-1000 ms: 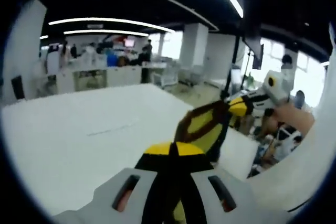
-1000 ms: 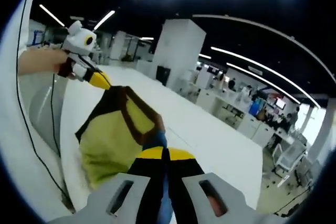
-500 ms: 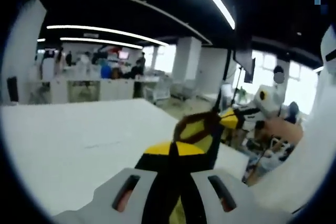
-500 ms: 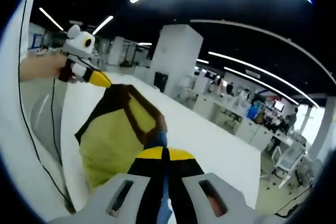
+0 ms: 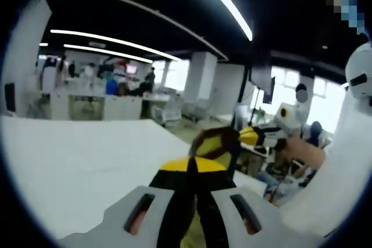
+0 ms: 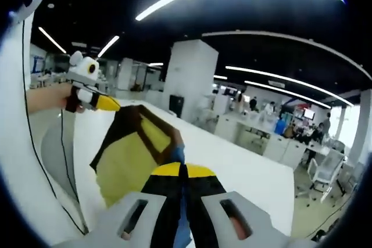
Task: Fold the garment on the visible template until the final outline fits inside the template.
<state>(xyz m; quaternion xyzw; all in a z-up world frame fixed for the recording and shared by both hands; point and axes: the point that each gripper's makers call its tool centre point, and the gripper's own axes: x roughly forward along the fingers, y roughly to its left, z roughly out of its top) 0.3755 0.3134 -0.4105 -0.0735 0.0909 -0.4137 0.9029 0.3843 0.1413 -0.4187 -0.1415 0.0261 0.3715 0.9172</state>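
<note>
**Garment held up between two claws**

Claws first: in the left gripper view the left claw has its yellow-tipped jaws pressed together on a corner of the garment, and the right claw comes in at the centre right of the frame, gripping the far corner. In the right gripper view the right claw is likewise closed on cloth, and the left claw pinches the other end at the upper left, a hand behind it.

The garment, yellow with dark brown trim, hangs stretched between them, lifted off the white surface, which spreads below in both views. No template outline can be made out on the surface.

Risks, as I judge them: each grip takes only a thin edge of cloth, so a sharp pull apart could slip a corner free. Lowering without seeing the template could land the garment askew, or partly over the surface's edge, spoiling the fold.
</note>
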